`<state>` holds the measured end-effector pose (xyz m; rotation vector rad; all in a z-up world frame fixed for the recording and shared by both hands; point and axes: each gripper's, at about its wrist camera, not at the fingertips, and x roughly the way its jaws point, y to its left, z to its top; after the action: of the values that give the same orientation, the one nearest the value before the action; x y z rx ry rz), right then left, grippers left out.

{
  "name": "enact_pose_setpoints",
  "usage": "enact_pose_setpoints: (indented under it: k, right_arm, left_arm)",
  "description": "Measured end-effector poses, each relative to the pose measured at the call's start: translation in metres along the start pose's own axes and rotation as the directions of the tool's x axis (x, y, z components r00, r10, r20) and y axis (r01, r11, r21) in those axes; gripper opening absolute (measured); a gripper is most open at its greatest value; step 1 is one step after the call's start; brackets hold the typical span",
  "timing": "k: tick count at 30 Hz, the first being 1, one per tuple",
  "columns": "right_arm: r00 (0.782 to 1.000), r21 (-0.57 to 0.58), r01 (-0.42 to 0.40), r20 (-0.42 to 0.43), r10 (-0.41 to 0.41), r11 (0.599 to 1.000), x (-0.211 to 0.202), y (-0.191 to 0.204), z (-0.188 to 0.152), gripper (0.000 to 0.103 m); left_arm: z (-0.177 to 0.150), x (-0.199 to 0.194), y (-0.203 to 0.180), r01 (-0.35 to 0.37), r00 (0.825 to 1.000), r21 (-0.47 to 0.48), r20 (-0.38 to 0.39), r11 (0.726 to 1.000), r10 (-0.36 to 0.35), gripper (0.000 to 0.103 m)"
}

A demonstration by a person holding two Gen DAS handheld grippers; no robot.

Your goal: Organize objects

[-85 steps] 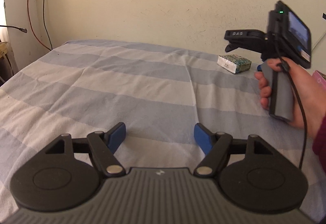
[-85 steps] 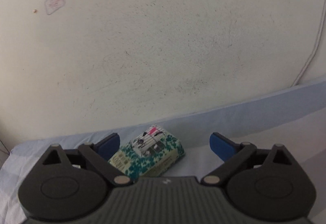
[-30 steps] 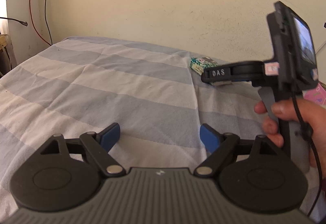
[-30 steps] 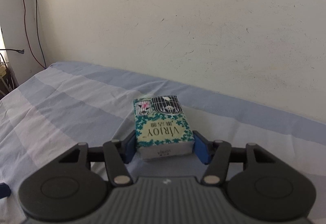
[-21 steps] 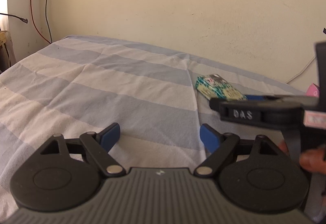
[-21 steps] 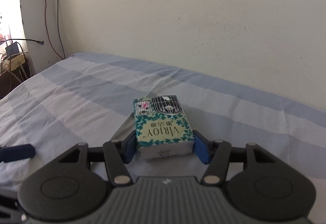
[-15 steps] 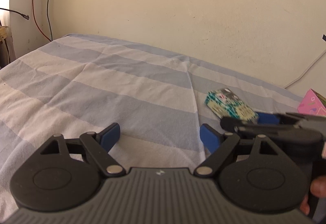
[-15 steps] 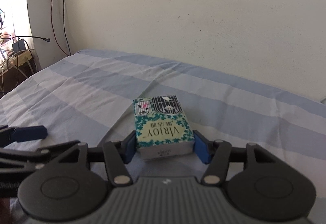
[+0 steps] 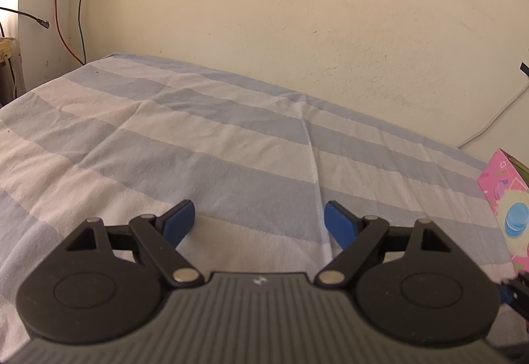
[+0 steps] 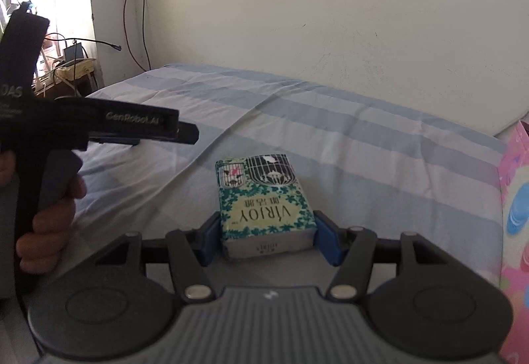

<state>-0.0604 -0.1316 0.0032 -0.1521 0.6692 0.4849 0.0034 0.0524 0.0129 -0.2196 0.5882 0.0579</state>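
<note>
Left wrist view: the left gripper [image 9: 259, 217] stands wide open with nothing between its pads, above the striped bedsheet [image 9: 205, 145]; a pink box [image 9: 507, 198] lies at the sheet's right edge. Right wrist view: the right gripper [image 10: 268, 240] clamps the tissue pack [image 10: 264, 203] by its two long sides, near end between the pads, clear of the bedsheet, the pink box just to its right. The pack appears light, soft and compressible; moderate side pressure near its middle should suffice.
</note>
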Motion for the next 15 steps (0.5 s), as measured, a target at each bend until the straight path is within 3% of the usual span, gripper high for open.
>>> enact_pose_setpoints:
  k: [11, 13, 15]
  right_arm:
    - [1.0, -0.024, -0.012, 0.02, 0.013, 1.0, -0.08, 0.0, -0.062, 0.06]
    - [0.999, -0.011, -0.01, 0.03, 0.011, 1.0, -0.095, -0.001, -0.074, 0.063]
    - [0.999, -0.013, -0.01, 0.039, 0.011, 1.0, -0.107, -0.001, -0.084, 0.073]
  left_arm:
    - [-0.006, -0.007, -0.01, -0.035, 0.999, 0.056, -0.012, 0.998, 0.036, 0.087]
    - [-0.009, -0.008, -0.014, -0.047, 0.999, 0.082, -0.016, 0.996, 0.048, 0.087]
    - [-0.013, -0.011, -0.02, -0.059, 0.998, 0.122, -0.023, 0.991, 0.062, 0.087]
